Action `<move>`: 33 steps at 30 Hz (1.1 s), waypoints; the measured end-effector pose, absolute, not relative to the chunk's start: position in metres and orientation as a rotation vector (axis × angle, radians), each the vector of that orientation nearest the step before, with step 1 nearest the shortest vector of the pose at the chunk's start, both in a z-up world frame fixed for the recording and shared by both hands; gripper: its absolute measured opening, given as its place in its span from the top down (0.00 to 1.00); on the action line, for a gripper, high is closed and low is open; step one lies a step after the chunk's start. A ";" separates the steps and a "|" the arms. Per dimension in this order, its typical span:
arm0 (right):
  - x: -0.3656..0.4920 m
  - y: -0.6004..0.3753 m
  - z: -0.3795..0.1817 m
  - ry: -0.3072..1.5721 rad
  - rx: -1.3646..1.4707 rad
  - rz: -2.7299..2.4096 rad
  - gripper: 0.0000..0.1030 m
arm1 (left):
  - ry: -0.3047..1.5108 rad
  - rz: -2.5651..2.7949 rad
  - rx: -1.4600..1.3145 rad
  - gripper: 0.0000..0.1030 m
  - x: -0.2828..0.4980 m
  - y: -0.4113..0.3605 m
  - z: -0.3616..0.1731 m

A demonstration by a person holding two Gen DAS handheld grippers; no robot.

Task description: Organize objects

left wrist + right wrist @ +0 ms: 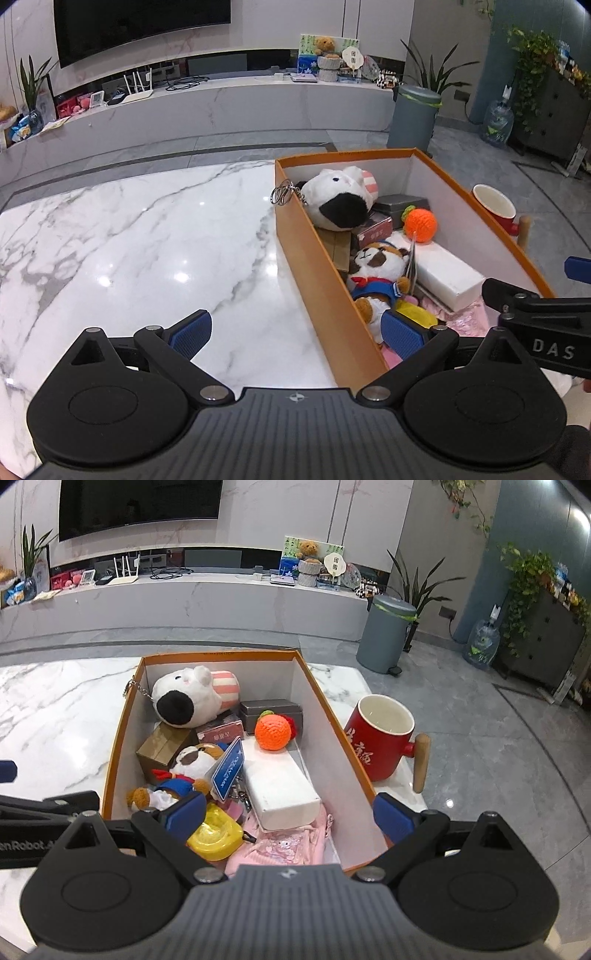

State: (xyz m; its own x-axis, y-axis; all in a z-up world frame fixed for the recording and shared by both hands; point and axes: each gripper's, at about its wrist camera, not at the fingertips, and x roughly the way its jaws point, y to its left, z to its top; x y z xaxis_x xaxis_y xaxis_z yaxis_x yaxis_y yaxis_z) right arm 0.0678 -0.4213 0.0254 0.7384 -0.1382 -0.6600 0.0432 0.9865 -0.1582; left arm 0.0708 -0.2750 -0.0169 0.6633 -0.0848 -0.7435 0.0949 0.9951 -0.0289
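Observation:
An orange cardboard box [321, 288] [334, 764] stands on the marble table [147, 240]. It holds a white plush [338, 205] [184, 701] with a key ring, a plush dog [376, 269] [184, 771], an orange crochet ball [421, 224] [272, 732], a white carton [443, 273] [280, 786], a pink pouch [280, 845] and a yellow piece [216, 836]. My left gripper [297, 334] is open and straddles the box's left wall. My right gripper [290, 816] is open across the right wall, holding nothing.
A red mug [380, 738] [496, 208] with a wooden handle stands on the table just right of the box. Beyond the table are a grey bin [388, 631], a low TV bench [221, 107] and potted plants. The table's right edge runs close behind the mug.

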 end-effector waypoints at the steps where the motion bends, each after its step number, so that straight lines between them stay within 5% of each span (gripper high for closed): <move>1: 0.067 -0.420 0.026 0.728 -0.141 -0.105 0.06 | 0.835 -0.102 0.013 0.00 0.070 -0.275 -0.016; 33: 0.047 -0.421 0.041 0.709 -0.142 -0.141 0.06 | 0.816 -0.112 -0.001 0.00 0.060 -0.280 -0.005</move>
State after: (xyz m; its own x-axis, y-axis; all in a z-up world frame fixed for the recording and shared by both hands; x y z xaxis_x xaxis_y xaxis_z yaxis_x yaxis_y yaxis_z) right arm 0.0474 -0.4208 0.0414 0.7505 -0.1768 -0.6368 0.0806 0.9808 -0.1774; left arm 0.0597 -0.2795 -0.0052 0.6796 -0.1004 -0.7267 0.0995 0.9941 -0.0443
